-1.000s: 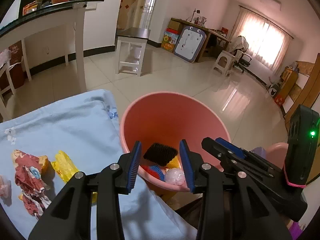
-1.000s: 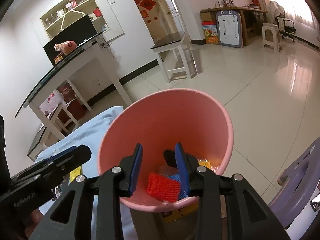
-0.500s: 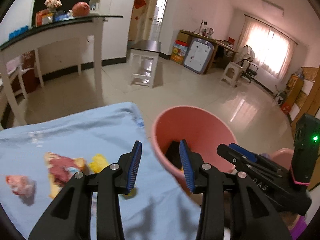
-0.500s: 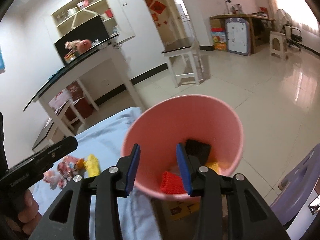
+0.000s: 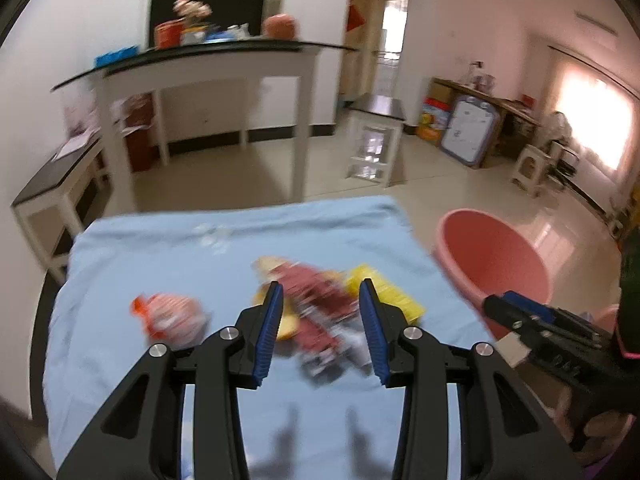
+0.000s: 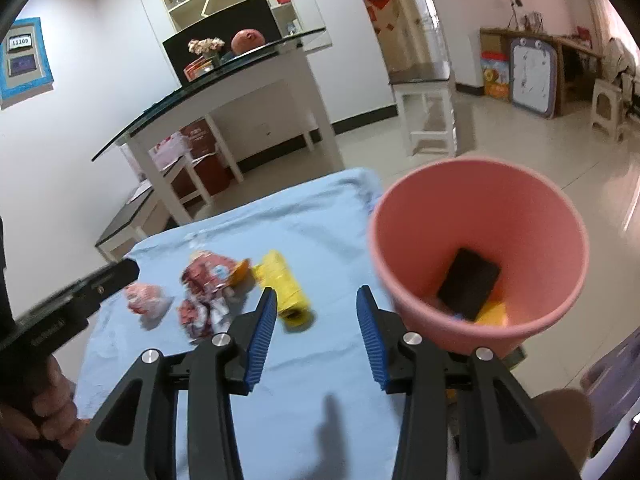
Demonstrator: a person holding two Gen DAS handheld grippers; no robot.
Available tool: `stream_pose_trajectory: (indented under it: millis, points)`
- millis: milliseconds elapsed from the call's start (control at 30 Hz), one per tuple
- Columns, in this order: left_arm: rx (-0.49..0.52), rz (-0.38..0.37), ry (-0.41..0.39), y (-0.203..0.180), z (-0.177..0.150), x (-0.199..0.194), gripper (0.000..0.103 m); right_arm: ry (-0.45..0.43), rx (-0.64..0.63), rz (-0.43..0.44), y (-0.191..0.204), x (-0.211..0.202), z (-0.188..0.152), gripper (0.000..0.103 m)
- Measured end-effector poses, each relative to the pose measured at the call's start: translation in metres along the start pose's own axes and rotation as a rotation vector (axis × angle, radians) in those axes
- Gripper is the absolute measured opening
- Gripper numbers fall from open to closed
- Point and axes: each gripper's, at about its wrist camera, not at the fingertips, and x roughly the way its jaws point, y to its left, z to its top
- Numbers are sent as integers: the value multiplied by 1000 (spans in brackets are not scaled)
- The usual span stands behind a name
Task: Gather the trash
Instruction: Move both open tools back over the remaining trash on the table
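Both tongs empty: left tongs (image 5: 320, 320) released over wrappers (image 5: 320, 308); right tongs (image 6: 316, 328) opening beside bin (image 6: 480, 184), ready for next pickup.

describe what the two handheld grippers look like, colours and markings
Both are black plastic two-finger tools. The left gripper and right gripper have ribbed blue pads on the fingers and silver pivot bolts. Seen from the left wrist camera, the right gripper's body bears faint pale lettering and a pink band. A purple sleeve edge shows by it.

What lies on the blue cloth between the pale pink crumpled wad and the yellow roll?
The crumpled red-and-white wrapper lies between the pink wad and the yellow roll on the blue cloth, clearest in the right wrist view.
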Motion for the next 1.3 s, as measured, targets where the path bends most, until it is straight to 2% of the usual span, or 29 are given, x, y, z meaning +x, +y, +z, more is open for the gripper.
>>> stream_pose_trajectory:
  millis: [233,333,567,833,1167,1300]
  points:
    - [-90,99,60,46,-25,-1,40,53,-54,47,30,9,-16,41]
    - [-130,119,86,62,-34,2,40,87,-87,64,43,14,-22,42]
    - [-194,152,89,94,-44,3,40,127,-149,81,64,21,-30,54]
    - [-262,131,76,117,-33,8,40,148,-170,88,71,23,-36,67]
    - [-270,103,67,121,-16,32,40,215,-185,107,74,37,-38,67]
    - [-242,131,68,119,-14,44,40,242,-194,130,76,43,-40,67]
